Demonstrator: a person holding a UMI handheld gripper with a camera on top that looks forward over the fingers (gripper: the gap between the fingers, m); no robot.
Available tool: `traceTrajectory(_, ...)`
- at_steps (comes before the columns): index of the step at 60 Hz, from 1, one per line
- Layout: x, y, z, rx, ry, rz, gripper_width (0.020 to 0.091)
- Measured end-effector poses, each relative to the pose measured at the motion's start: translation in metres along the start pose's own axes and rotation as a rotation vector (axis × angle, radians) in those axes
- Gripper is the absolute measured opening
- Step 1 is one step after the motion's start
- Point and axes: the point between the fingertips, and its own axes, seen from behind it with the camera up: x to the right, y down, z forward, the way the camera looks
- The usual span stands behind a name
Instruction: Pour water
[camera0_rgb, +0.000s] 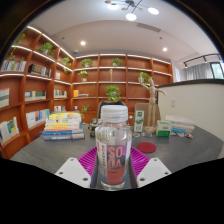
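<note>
Claw (113, 166) level over table (40, 152), fingers clamped on upright bottle (113, 145)

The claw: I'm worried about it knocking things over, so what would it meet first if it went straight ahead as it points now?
Nothing new at first: the claw already has the clear bottle between its fingers. Whether both pads press on it is unclear. Beyond the bottle lies a red lid slightly to one side.

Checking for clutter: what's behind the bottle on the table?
Behind the bottle, held between the jaws, a red lid lies on the table; farther back are stacked books and a potted plant. The bottle hides whatever is straight behind it.
</note>
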Motion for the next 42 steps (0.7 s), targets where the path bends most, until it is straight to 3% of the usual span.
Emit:
traceTrajectory(5,0.002,-0.001,0.001,0.016,0.026,0.006,0.0476)
traceTrajectory(14,0.006,-0.004,0.000,0.055,0.064,0.019,0.0339)
traceTrajectory(30,0.009,-0.007,0.002,0.042,0.065,-0.064,0.0336)
traceTrajectory(42,0.074,-0.028,0.022,0.001,0.157,-0.479,0.0335)
